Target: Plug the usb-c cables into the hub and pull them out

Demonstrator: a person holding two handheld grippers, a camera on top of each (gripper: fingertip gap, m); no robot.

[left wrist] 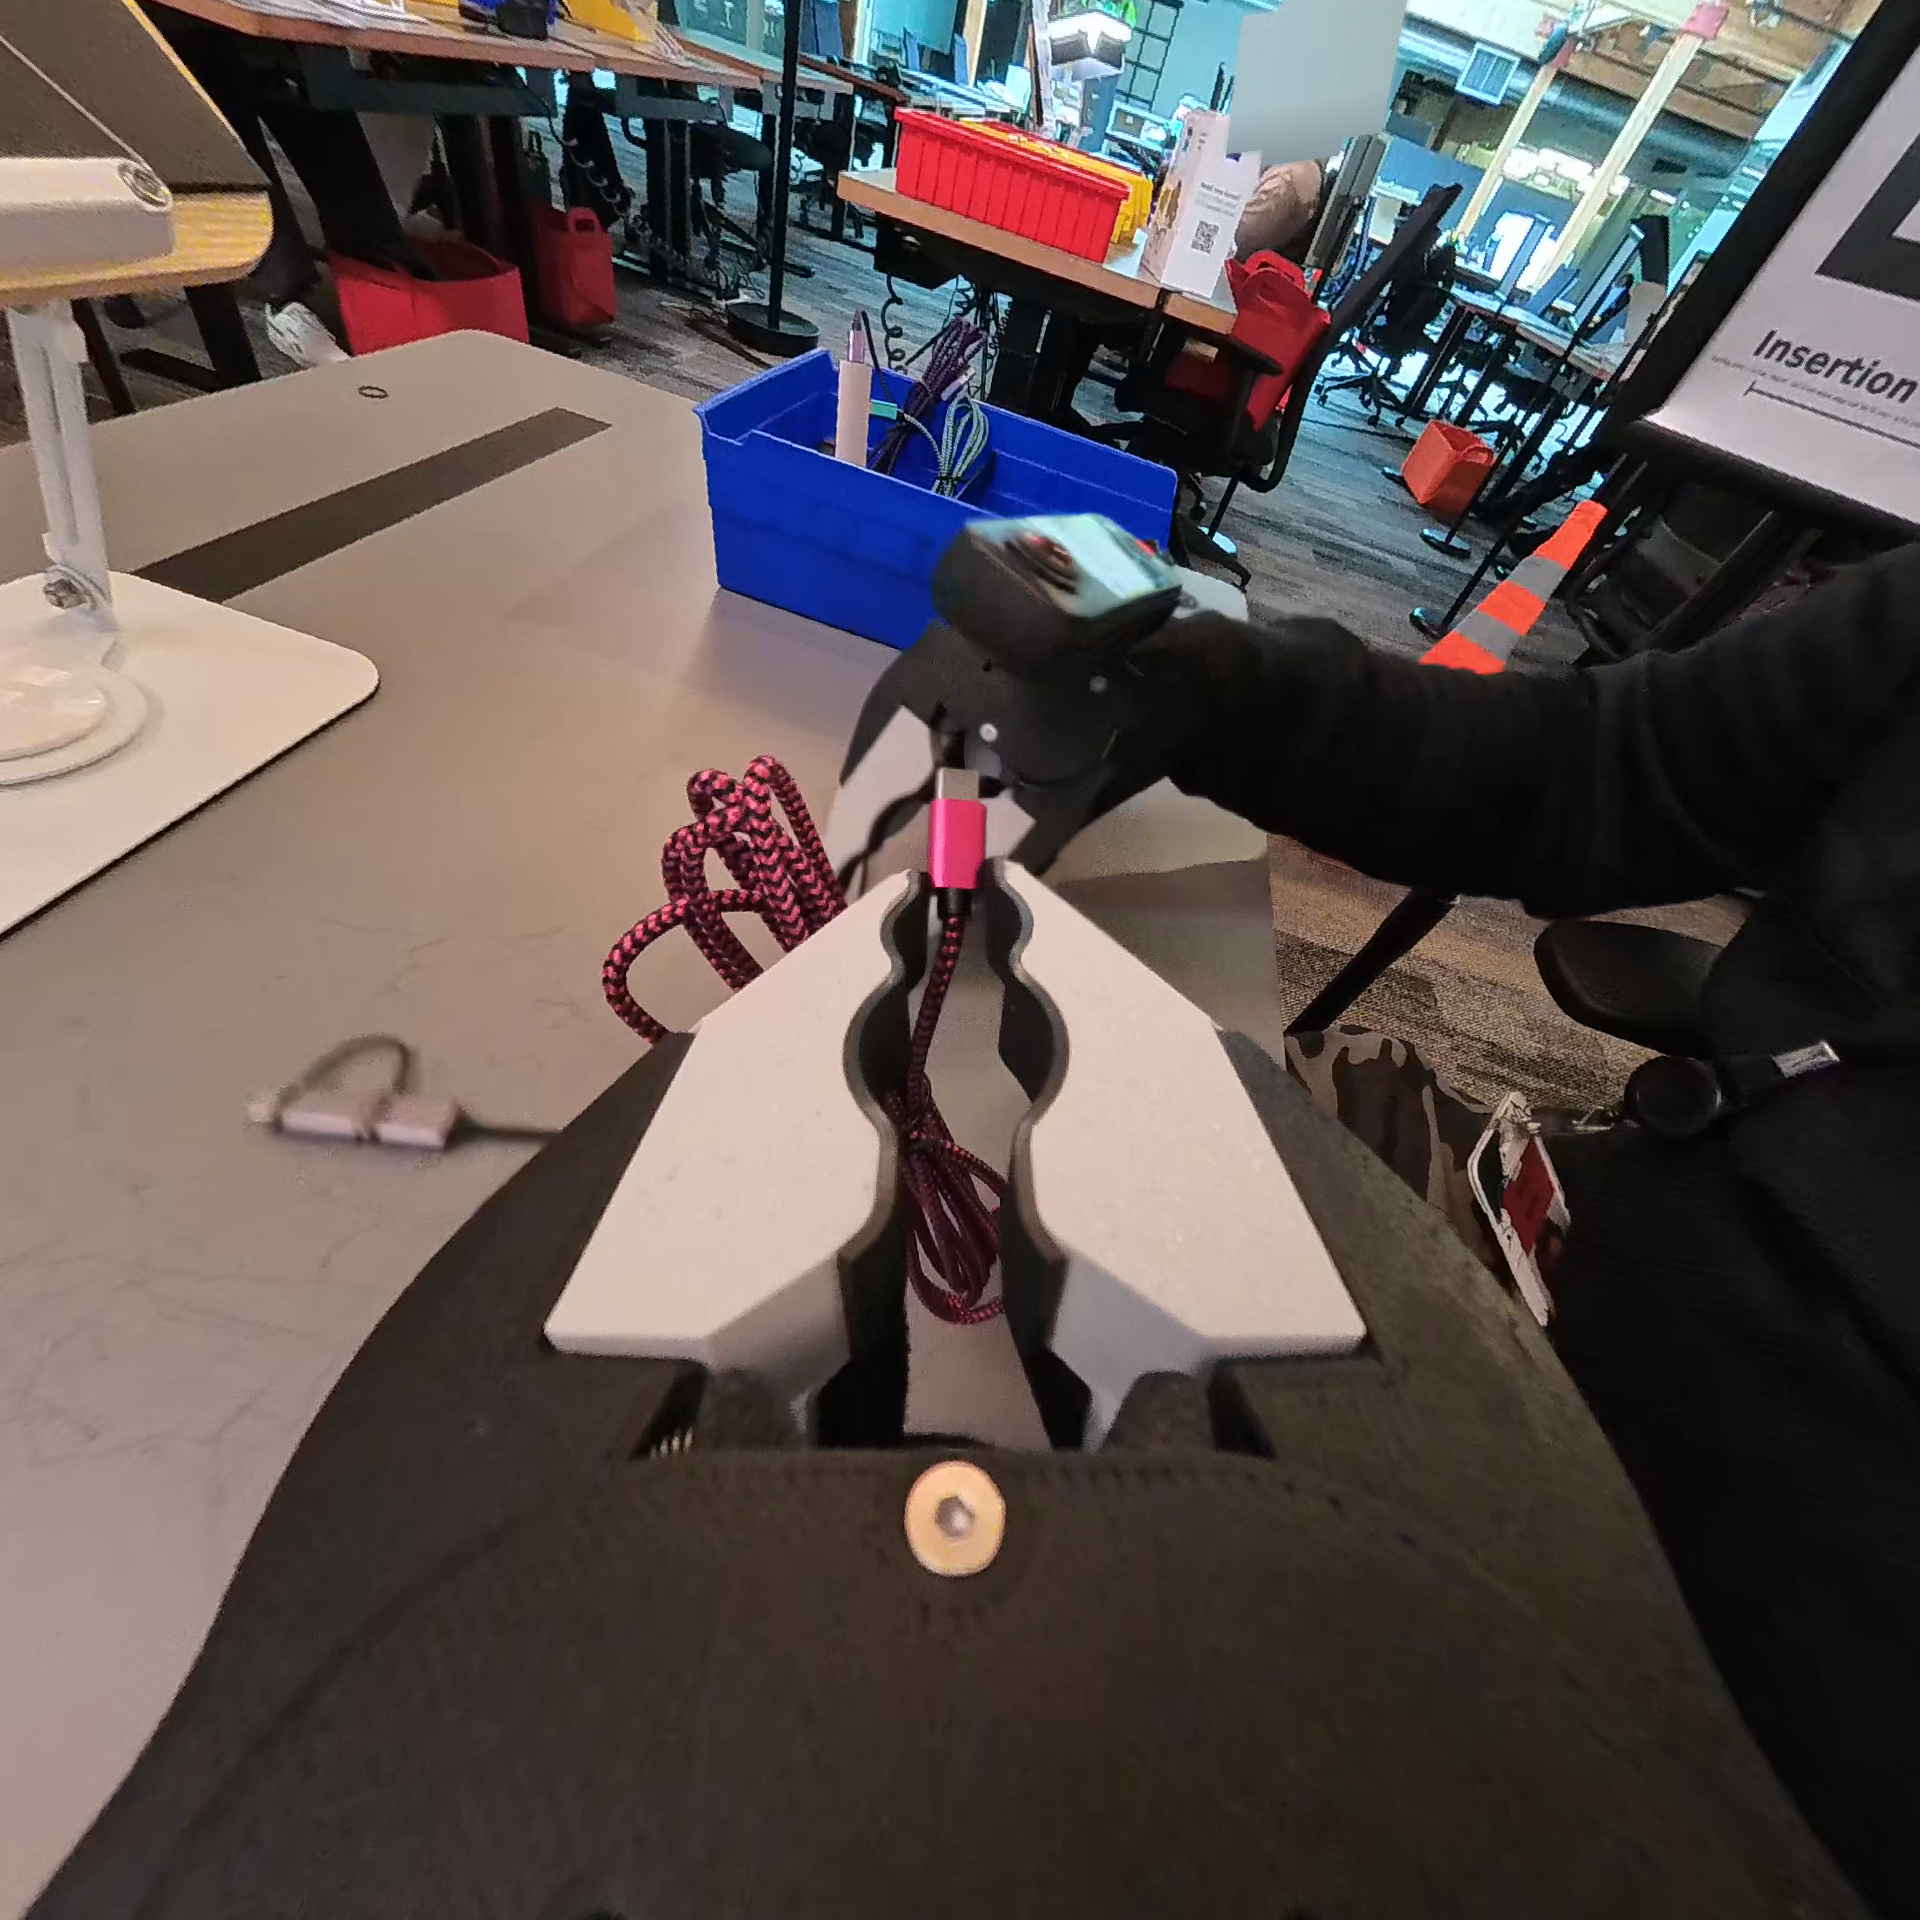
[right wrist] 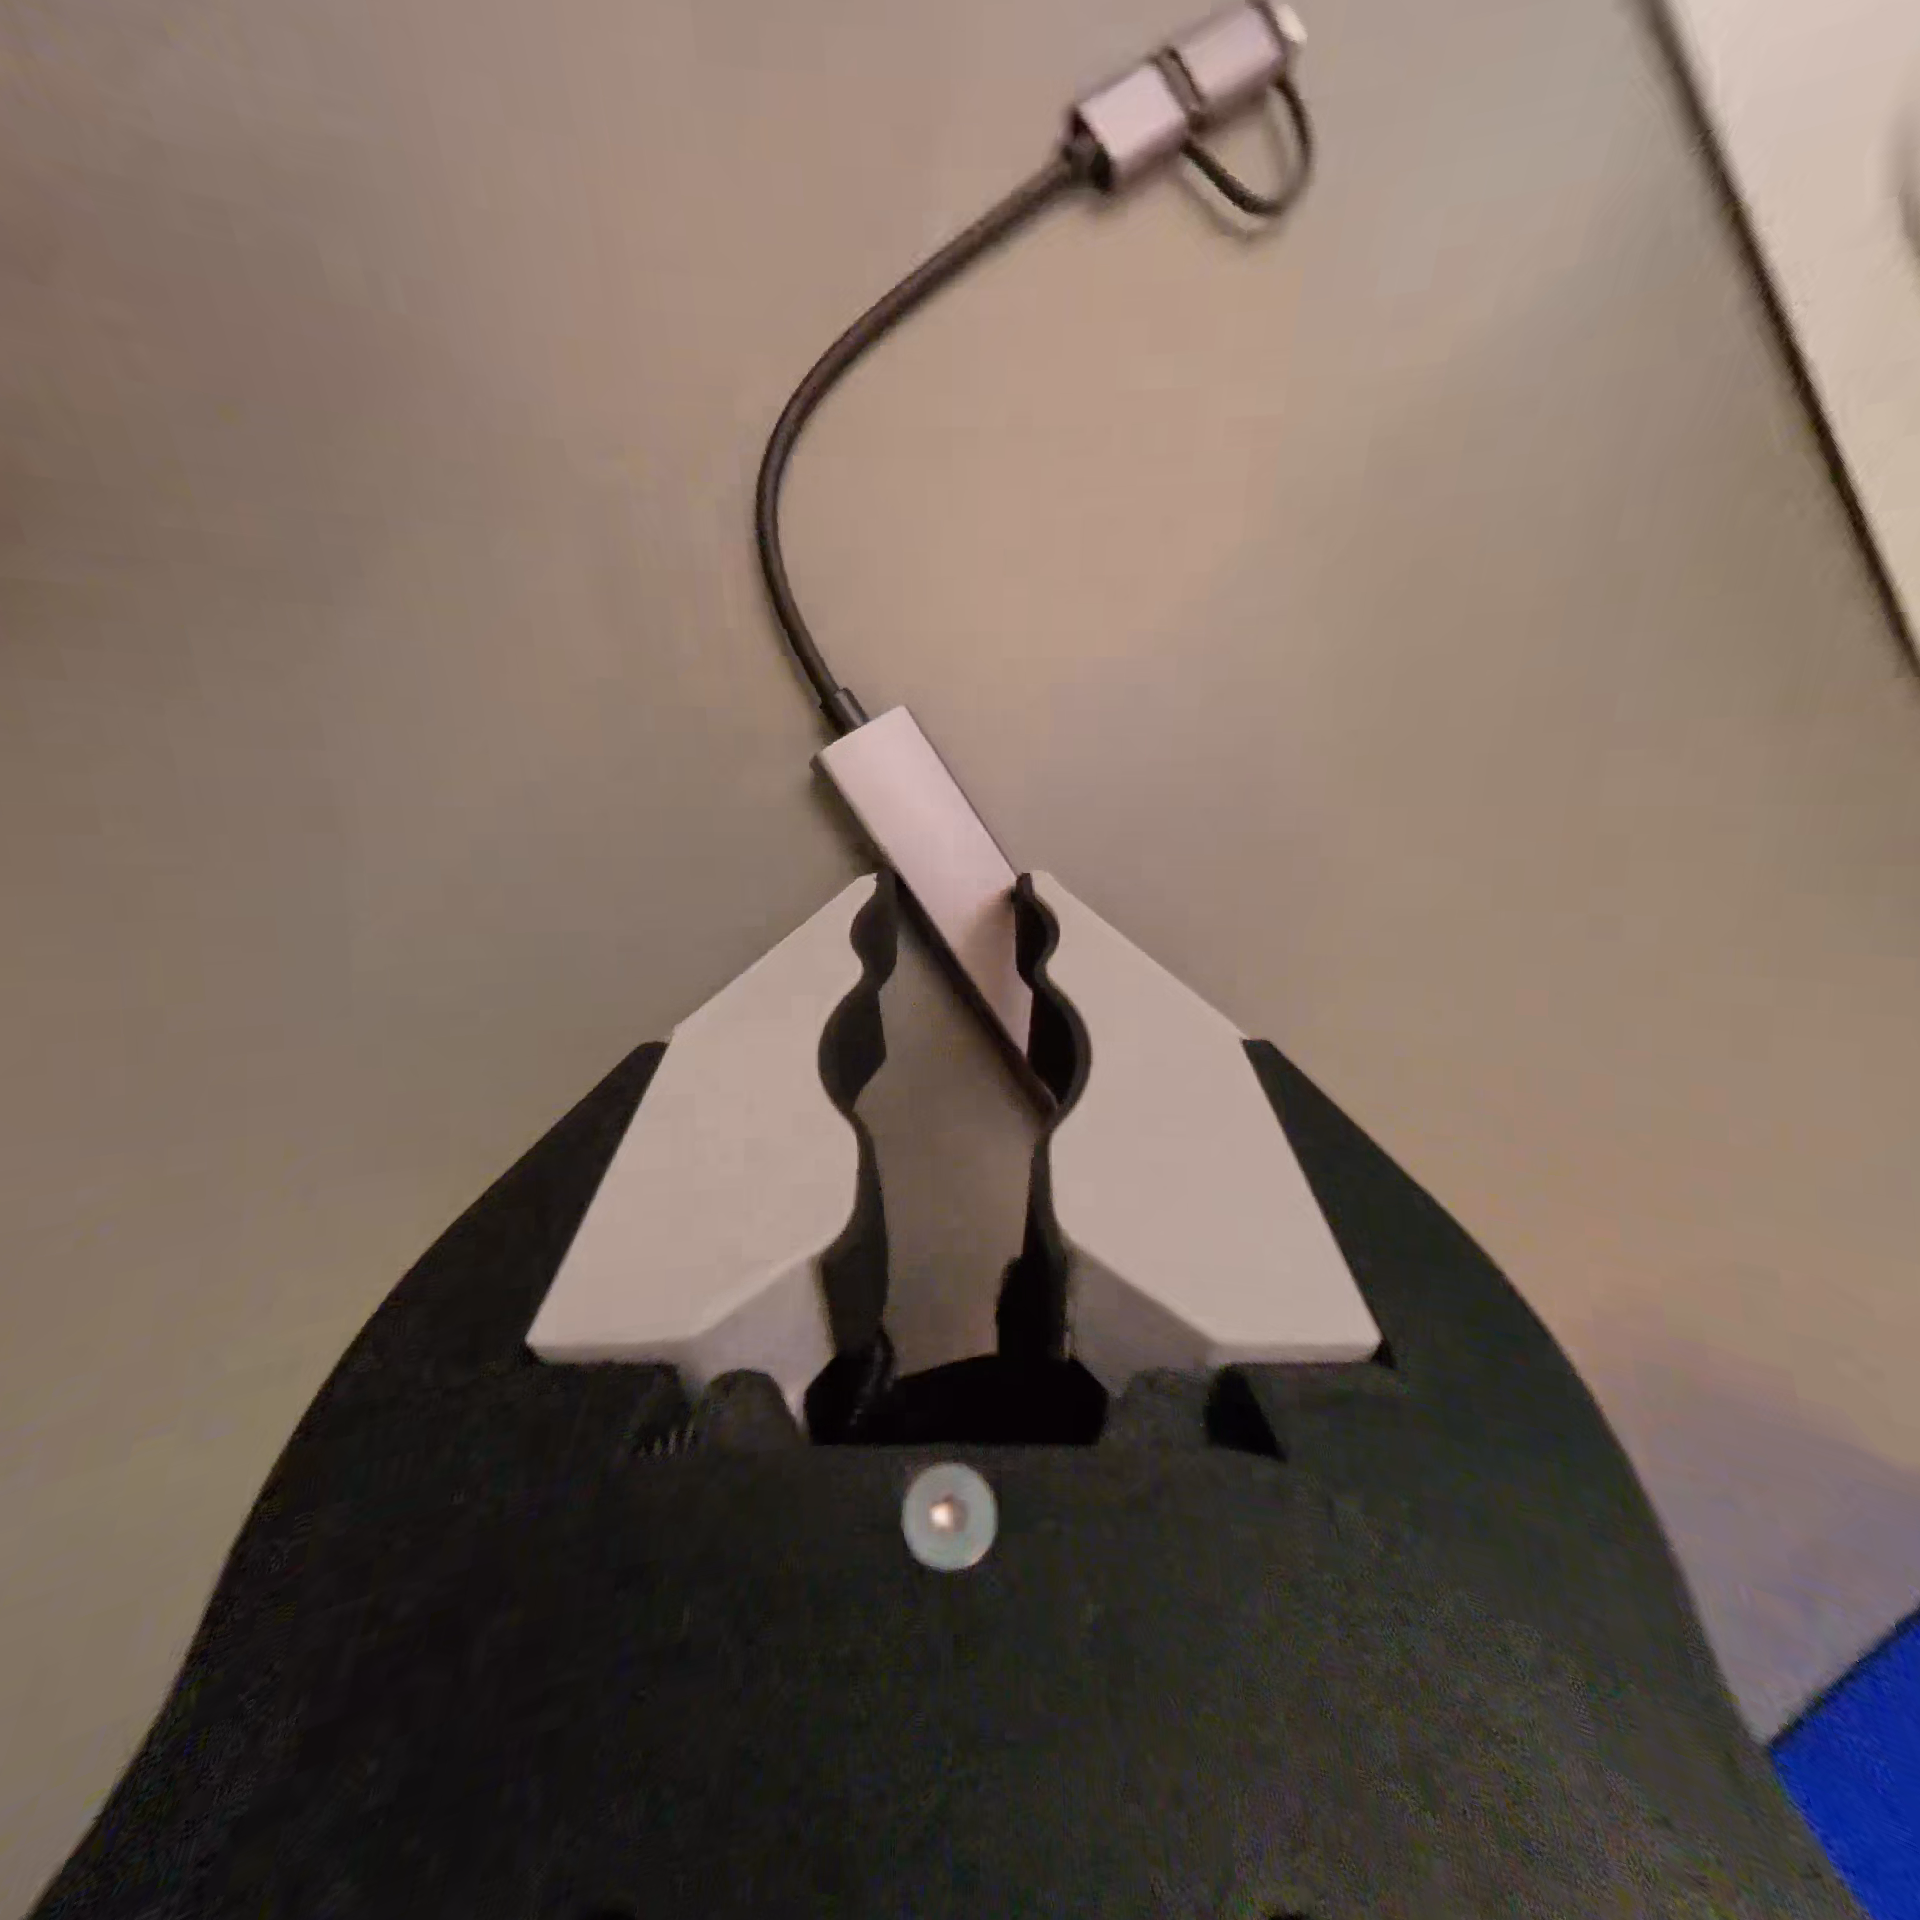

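1. Presently, left claw (left wrist: 954, 883) clamped on the pink metal usb-c plug (left wrist: 956, 844) of the pink-and-black braided cable (left wrist: 743, 883); plug tip points away, toward the right claw (left wrist: 940, 790) just beyond it.
2. Right claw (right wrist: 951, 894) closed on the slim grey aluminium hub (right wrist: 925, 831); hub's long axis slants across the jaws, far end lying on the grey surface (right wrist: 416, 520).
3. Judgement: mating depends on aligning plug axis with the hub port; port face not visible.
4. Hub's dark pigtail (right wrist: 831, 416) trails to a grey adapter (right wrist: 1174, 94); blue plastic bin (left wrist: 914, 499) behind, clear of the path.
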